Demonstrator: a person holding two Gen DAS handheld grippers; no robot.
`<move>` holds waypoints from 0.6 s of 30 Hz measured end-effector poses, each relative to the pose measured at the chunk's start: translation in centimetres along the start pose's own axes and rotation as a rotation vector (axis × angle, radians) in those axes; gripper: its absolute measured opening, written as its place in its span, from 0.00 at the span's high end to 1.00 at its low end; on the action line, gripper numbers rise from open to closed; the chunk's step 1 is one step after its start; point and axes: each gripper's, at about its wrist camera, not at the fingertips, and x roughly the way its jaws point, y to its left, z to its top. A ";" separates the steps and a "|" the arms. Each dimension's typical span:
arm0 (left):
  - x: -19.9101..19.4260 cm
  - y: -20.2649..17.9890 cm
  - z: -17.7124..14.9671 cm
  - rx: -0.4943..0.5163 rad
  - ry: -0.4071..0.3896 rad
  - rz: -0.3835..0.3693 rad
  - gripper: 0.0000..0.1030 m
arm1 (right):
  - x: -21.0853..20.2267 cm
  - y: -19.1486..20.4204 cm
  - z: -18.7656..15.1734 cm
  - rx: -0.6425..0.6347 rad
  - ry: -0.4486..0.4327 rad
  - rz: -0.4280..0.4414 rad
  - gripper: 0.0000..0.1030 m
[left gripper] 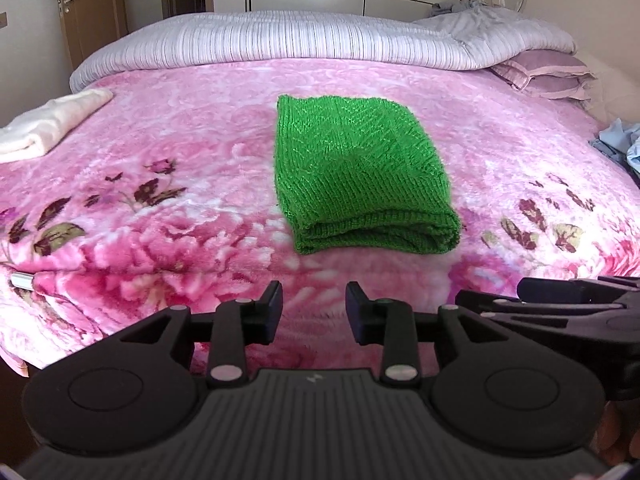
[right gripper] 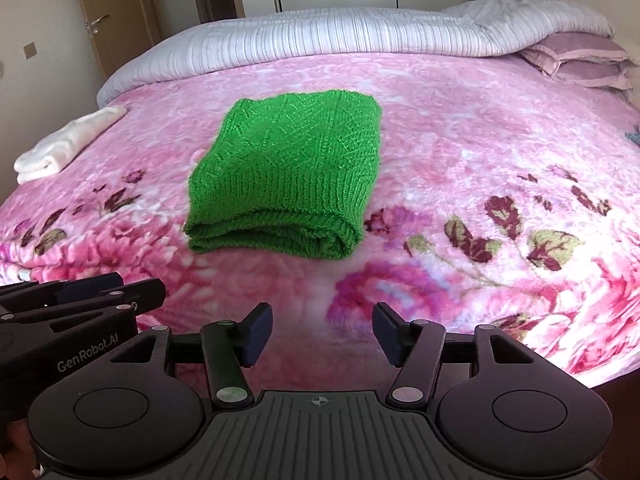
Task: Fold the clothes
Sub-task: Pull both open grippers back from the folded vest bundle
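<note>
A green knitted sweater (left gripper: 356, 172) lies folded into a thick rectangle in the middle of the bed, its rolled fold edge facing me; the right wrist view shows the same sweater (right gripper: 288, 172) left of centre. My left gripper (left gripper: 314, 308) hangs open over the blanket, short of the sweater, nothing between its fingers. My right gripper (right gripper: 322, 332) is open too, held back from the sweater and a little to its right. Each gripper shows at the edge of the other's view, the right gripper (left gripper: 560, 300) and the left gripper (right gripper: 100, 292).
A pink flowered blanket (left gripper: 160, 168) covers the bed. A folded cream cloth (left gripper: 52, 124) lies at the left edge. A striped duvet (left gripper: 280, 40) and pillows (left gripper: 548, 72) sit at the back. Light blue clothes (left gripper: 620, 140) lie at the right. Wardrobe and door stand behind.
</note>
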 end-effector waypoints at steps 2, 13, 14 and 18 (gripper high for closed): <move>-0.5 -0.1 -0.2 0.003 -0.011 0.001 0.70 | -0.5 0.2 -0.2 -0.004 -0.007 -0.003 0.42; -2.0 0.1 -0.9 -0.005 -0.032 -0.005 0.70 | -2.4 0.7 -0.9 -0.027 -0.048 -0.009 0.42; -2.1 0.2 -0.9 -0.006 -0.034 -0.005 0.70 | -2.5 0.7 -0.9 -0.031 -0.051 -0.009 0.42; -2.3 0.1 -0.7 -0.004 -0.041 0.001 0.69 | -2.9 0.9 -0.9 -0.043 -0.067 -0.006 0.42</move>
